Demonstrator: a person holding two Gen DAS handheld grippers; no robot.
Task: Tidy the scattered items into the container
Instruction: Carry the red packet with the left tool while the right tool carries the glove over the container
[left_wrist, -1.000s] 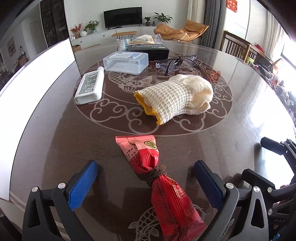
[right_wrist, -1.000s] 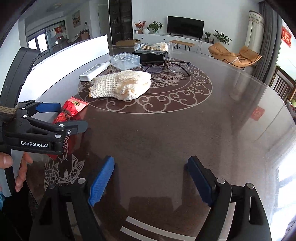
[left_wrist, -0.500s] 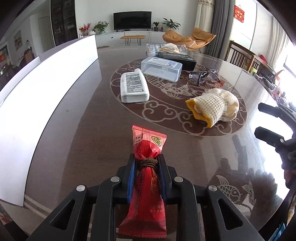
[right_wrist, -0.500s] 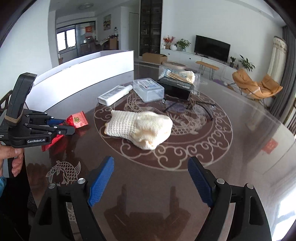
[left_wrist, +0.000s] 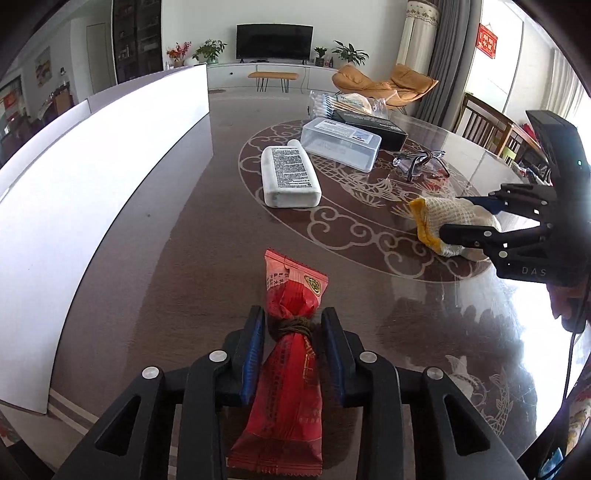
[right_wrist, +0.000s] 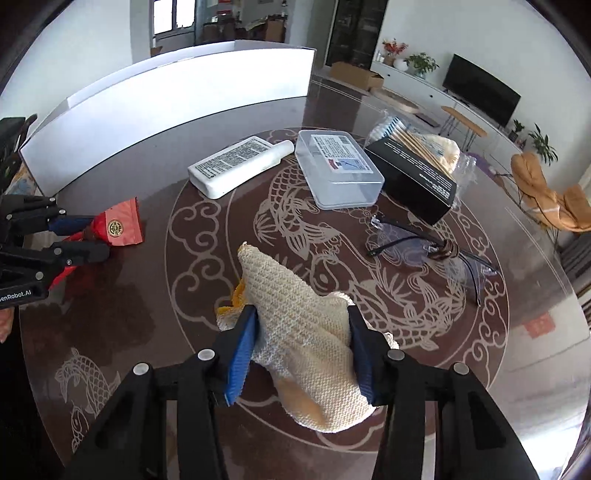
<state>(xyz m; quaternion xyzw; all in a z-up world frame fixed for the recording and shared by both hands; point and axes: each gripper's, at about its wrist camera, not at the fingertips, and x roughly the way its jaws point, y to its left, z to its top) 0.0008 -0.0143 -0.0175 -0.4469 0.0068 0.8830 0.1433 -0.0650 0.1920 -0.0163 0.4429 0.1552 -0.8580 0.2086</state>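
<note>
My left gripper is shut on a red snack packet tied with brown cord, held just above the dark table. It shows in the right wrist view at the left. My right gripper is shut on a cream knitted glove with a yellow cuff, which also shows in the left wrist view at the right. A white container wall runs along the table's left side and shows in the right wrist view at the back.
On the table's patterned centre lie a white bottle, a clear plastic box, a black box with cotton swabs behind it, and folded glasses. Chairs stand beyond the far edge.
My left gripper closed on the red packet and has lifted it toward the white container side. My right gripper moved forward and closed on the knitted glove.
</note>
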